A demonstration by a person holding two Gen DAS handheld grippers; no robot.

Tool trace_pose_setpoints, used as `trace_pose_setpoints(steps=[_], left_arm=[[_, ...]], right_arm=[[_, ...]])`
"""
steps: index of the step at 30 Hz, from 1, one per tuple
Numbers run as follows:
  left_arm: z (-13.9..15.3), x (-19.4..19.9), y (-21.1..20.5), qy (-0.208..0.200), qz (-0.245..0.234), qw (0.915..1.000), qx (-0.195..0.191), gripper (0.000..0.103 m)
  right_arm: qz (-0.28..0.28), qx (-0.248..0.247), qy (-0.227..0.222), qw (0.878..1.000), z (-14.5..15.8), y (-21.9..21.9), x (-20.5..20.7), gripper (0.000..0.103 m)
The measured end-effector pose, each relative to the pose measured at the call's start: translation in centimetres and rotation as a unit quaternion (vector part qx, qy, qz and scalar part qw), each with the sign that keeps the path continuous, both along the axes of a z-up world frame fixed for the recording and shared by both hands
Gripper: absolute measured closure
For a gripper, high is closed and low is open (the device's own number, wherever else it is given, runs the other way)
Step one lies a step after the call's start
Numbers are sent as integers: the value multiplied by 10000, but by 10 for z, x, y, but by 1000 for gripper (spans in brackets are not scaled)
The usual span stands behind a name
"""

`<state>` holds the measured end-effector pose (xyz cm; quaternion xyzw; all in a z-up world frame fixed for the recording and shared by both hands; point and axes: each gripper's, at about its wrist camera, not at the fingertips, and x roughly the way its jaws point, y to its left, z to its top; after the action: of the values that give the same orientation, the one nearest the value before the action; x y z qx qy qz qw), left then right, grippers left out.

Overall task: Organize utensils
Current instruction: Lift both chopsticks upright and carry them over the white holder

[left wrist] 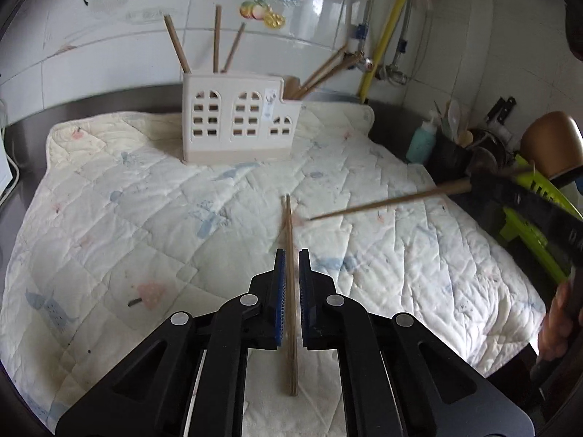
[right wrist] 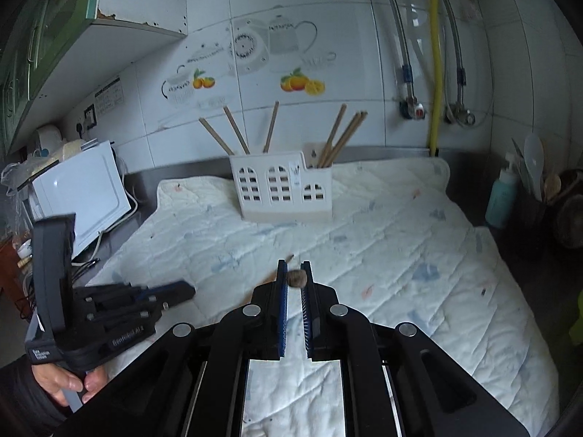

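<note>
A white house-shaped utensil holder (left wrist: 237, 123) (right wrist: 280, 185) stands at the back of a quilted mat (left wrist: 145, 218) (right wrist: 400, 255), with several wooden chopsticks leaning in its compartments. My left gripper (left wrist: 291, 253) is shut on a wooden chopstick (left wrist: 289, 225) that runs lengthwise between its blue pads and pokes out ahead, above the mat. In the right wrist view the left gripper (right wrist: 175, 291) shows at the lower left, held by a hand. My right gripper (right wrist: 295, 264) is shut on another chopstick (right wrist: 296, 278), seen end-on. In the left wrist view that chopstick (left wrist: 386, 202) juts leftward from the right gripper (left wrist: 473, 184).
A white microwave (right wrist: 80, 189) sits left of the mat. A teal bottle (left wrist: 421, 142) (right wrist: 501, 196) and a dark pot of spoons (right wrist: 535, 204) stand at the right. A green plastic rack (left wrist: 528, 240) lies past the mat's right edge. Pipes run down the tiled wall.
</note>
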<state>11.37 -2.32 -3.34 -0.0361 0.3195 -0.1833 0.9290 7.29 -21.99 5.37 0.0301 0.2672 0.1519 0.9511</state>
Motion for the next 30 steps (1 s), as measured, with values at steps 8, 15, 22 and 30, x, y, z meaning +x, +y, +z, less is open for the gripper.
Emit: trace_pose_setpoints(steps=[8, 15, 22, 30], left_arm=[[-34, -8, -16, 356, -222, 9981, 462, 83], [-57, -3, -16, 620, -224, 9961, 582, 90], [-47, 0, -8, 583, -100, 9977, 346, 98], [-2, 0, 0, -96, 45, 9999, 39, 98]], right_arm=[[74, 16, -4, 10000, -1, 4, -1, 96], [52, 31, -41, 10000, 2, 2, -2, 96], [86, 9, -149, 9999, 10, 2, -2, 96], [207, 6, -304, 9993, 28, 7, 3, 96]])
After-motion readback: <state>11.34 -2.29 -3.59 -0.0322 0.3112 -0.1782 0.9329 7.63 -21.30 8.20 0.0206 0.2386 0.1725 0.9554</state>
